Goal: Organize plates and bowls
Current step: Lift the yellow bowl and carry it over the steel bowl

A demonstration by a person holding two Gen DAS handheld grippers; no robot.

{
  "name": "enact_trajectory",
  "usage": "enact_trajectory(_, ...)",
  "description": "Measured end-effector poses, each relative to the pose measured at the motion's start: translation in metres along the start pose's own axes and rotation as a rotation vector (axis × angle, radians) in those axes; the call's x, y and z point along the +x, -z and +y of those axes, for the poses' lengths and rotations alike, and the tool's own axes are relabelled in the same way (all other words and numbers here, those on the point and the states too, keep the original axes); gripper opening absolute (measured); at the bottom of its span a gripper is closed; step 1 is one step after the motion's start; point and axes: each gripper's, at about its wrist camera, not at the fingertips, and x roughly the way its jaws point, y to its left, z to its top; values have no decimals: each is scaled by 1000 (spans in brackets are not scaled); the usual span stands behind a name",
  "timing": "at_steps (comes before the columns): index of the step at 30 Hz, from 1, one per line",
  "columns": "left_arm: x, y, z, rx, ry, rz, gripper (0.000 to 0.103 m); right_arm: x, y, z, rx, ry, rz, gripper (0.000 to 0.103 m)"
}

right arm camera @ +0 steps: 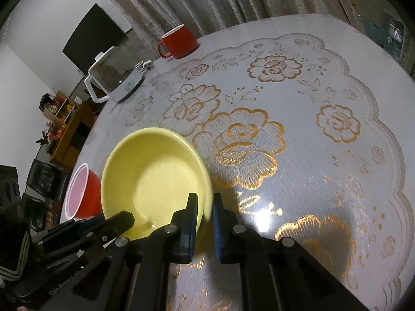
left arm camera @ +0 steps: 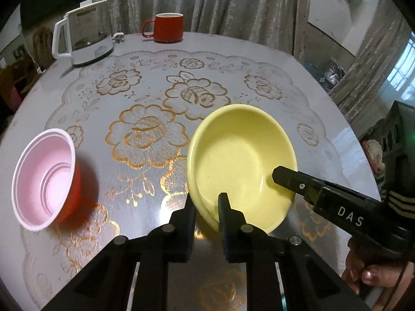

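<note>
A yellow bowl (left arm camera: 241,155) sits tilted on the flowered table, and a second yellow rim shows just under its left edge, as if two are nested. My left gripper (left arm camera: 207,200) is shut on the bowl's near rim, one finger inside and one outside. My right gripper (left arm camera: 282,178) reaches in from the right with a finger inside the bowl. In the right wrist view the right gripper (right arm camera: 204,198) is shut on the rim of the yellow bowl (right arm camera: 153,171), and the left gripper (right arm camera: 124,219) holds the opposite side. A red bowl (left arm camera: 44,178) with a pale pink inside stands apart to the left.
At the table's far side stand a white-and-glass kettle (left arm camera: 83,39), a plug (left arm camera: 119,37) and a red mug (left arm camera: 167,28), with curtains behind. The red bowl (right arm camera: 80,191) sits near the table's edge. A person's hand (left arm camera: 363,272) holds the right gripper's handle.
</note>
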Motion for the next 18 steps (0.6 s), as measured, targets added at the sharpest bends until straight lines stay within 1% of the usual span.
enact_trajectory(8,-42,33,-1,-8,55,-43,17,-40,26,10,18,-41,-35,10)
enact_trajectory(14,-77,58,-3,0,55,-106,17,-70,51,29,1,-56,-81,10)
enact_trajectory(18,-98,77,-1,-12,84,-129,17,-88,68,38,3,-75,-102,10)
